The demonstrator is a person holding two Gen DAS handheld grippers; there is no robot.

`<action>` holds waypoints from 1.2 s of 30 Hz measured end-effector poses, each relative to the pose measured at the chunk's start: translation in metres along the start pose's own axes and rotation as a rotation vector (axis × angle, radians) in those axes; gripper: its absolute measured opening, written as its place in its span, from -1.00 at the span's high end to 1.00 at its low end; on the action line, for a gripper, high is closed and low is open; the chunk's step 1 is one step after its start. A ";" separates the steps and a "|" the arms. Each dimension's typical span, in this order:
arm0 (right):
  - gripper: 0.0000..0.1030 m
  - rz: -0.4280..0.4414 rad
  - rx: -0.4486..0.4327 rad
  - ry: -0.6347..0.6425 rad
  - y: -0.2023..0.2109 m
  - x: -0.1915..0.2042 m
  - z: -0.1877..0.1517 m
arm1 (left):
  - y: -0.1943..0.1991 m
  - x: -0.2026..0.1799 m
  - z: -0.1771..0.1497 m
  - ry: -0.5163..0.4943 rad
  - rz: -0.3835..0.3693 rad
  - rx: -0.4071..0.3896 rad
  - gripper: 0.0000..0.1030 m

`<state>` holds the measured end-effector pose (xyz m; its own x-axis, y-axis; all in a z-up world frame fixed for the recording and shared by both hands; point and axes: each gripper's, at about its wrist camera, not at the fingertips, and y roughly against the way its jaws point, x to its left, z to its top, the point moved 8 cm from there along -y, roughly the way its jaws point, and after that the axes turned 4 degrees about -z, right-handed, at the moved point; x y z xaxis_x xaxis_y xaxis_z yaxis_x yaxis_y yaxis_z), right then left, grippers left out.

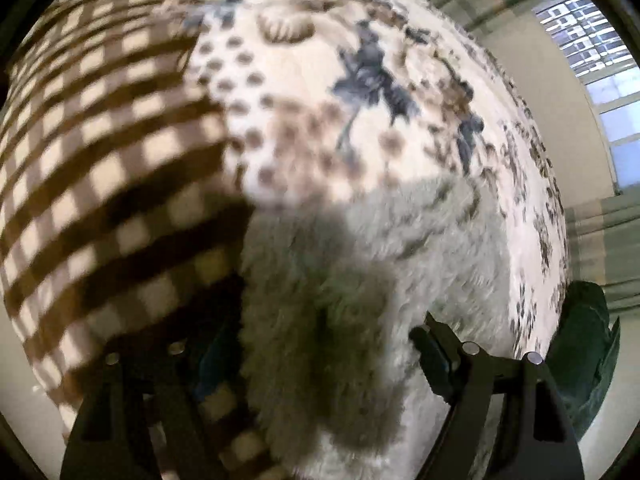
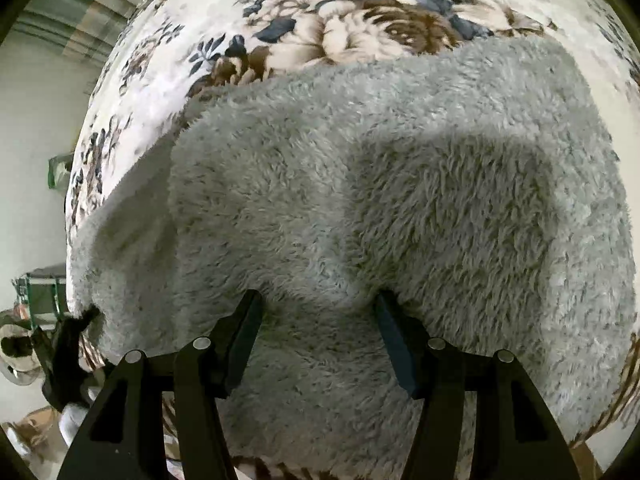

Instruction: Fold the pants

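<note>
- The pants (image 2: 360, 200), a grey fleecy pair, lie spread on the floral blanket (image 2: 360, 28) that covers the bed; in your right wrist view they fill most of the frame and run up toward the blanket's big brown flower.
- They look broad and lumpy rather than squared off, with a raised ridge across the middle, so you seem to be early or midway in the fold; you cannot tell from these views whether the legs are already laid together.
- No neat, compact packet shows, so at least one more fold and a smoothing pass appear to be left.
- Your right gripper (image 2: 320, 312) is released: its fingers stand well apart, their tips pressed into the pile of the fleece with nothing pinched between them.
- Your left gripper (image 1: 320, 344) sits over a strip of the same grey fleece near the blanket's edge; the view is blurred and only its right finger shows clearly, so you cannot tell whether it is clenched on the cloth.
- Beside that strip the blanket changes to a brown-and-cream check (image 1: 100, 160).
- Beyond the bed you have a pale wall, a window (image 1: 600, 64) and a dark green bundle (image 1: 584, 352) by the blanket's lower right edge.
</note>
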<state>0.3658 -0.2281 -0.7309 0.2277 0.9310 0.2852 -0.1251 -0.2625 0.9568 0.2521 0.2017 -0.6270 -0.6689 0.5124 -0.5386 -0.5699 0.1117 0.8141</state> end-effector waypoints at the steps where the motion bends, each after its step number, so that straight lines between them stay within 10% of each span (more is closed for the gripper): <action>1: -0.19 -0.007 -0.002 0.010 -0.001 0.000 0.000 | 0.002 -0.005 0.003 -0.030 0.012 -0.021 -0.09; 3: -0.19 -0.014 -0.001 0.019 -0.001 0.001 0.000 | 0.009 -0.024 0.008 -0.117 0.015 -0.068 0.58; 7: -0.22 -0.010 0.006 0.028 0.002 0.005 -0.002 | 0.045 -0.065 0.005 -0.257 -0.033 -0.204 0.65; 10: -0.69 0.073 0.002 0.039 0.010 0.015 -0.003 | 0.077 -0.090 0.000 -0.278 -0.087 -0.251 0.66; 17: -1.00 0.176 -0.044 0.031 0.048 0.014 -0.005 | 0.150 -0.182 -0.052 -0.408 -0.232 -0.282 0.68; 28: -1.00 0.015 -0.164 -0.143 0.124 -0.157 -0.012 | 0.104 -0.336 -0.297 -0.694 -0.374 0.039 0.68; 36: -1.00 -0.045 -0.201 -0.429 0.156 -0.329 -0.046 | -0.003 -0.327 -0.451 -0.820 -0.306 0.428 0.33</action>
<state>0.2269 -0.5640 -0.6781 0.6101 0.7404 0.2821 -0.2812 -0.1305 0.9507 0.2571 -0.3503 -0.5511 0.1116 0.8252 -0.5537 -0.3338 0.5559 0.7613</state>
